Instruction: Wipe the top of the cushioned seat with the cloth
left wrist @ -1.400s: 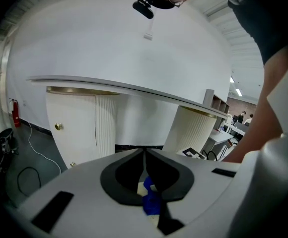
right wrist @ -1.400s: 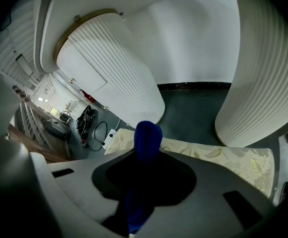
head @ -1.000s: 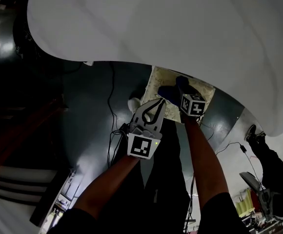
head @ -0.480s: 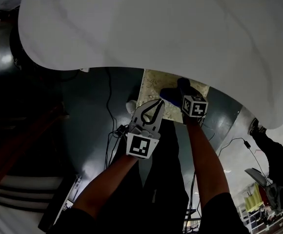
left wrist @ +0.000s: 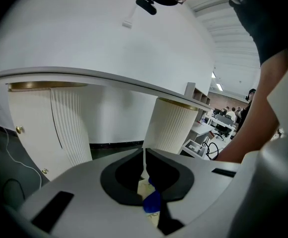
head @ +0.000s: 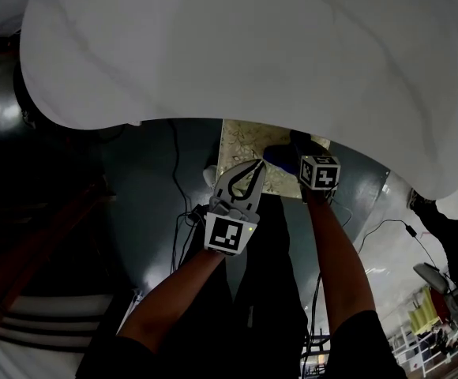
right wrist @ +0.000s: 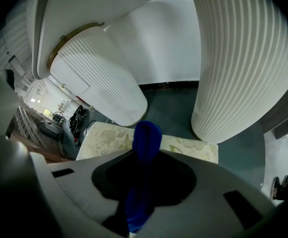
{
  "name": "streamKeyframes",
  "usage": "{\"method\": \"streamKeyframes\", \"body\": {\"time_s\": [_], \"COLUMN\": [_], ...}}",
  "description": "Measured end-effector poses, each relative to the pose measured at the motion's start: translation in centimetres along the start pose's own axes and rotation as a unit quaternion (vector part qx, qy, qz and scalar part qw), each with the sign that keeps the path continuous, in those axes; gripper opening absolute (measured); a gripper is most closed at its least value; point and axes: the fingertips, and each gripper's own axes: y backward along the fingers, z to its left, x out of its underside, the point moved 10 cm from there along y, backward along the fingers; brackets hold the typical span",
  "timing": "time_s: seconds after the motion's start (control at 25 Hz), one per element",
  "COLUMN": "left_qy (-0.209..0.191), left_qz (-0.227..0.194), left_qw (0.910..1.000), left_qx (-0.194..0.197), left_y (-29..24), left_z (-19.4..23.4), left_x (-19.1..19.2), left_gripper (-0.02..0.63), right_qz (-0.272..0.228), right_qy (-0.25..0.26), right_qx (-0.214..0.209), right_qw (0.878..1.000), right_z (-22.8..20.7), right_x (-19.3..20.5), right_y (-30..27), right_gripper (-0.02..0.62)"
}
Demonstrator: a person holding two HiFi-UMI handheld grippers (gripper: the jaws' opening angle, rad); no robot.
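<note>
Dark grey floor (head: 146, 188) under a big white tabletop (head: 253, 46) on fluted pedestals (right wrist: 243, 58). My right gripper (head: 296, 144) clamps the blue cloth (right wrist: 146, 135) over the floral cushioned seat (head: 241, 140); my left gripper (head: 253, 166) sits pinched together, empty, just beside it.

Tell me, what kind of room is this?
Probably a big open office or workshop hall. There is a large white table on ribbed white pedestals, desks and office chairs far off in the left gripper view, and cables trailing over the dark floor beside the cushioned seat.
</note>
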Motion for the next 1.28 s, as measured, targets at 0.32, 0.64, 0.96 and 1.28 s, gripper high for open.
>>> {"method": "streamKeyframes", "body": {"time_s": [0.32,0.64,0.96,1.28], "left_qy": [-0.007,-0.015,-0.015,-0.012], "left_qz": [0.006,0.013,0.020,0.020], "left_qw": [0.9998,0.9994,0.9987,0.9991], "left_qx": [0.019,0.027,0.044,0.035], "left_y": [-1.4,-2.9,-3.0,-1.2], "left_z": [-1.5,-2.5,-2.9,-1.4], "left_x": [0.0,0.4,1.1,1.4], "left_gripper": [0.026,0.026,0.026,0.026], "right_qz": [0.005,0.000,0.004,0.028], "right_qy": [0.000,-0.022,-0.027,-0.019], "right_qx": [0.017,0.030,0.050,0.095], "right_qw": [1.000,0.999,0.998,0.995], "right_z": [-2.7,-5.2,-7.4,-8.6], "right_x": [0.8,1.7,2.7,2.9], "right_y": [1.1,1.5,2.0,2.5], "right_gripper": [0.104,0.104,0.106,0.106]}}
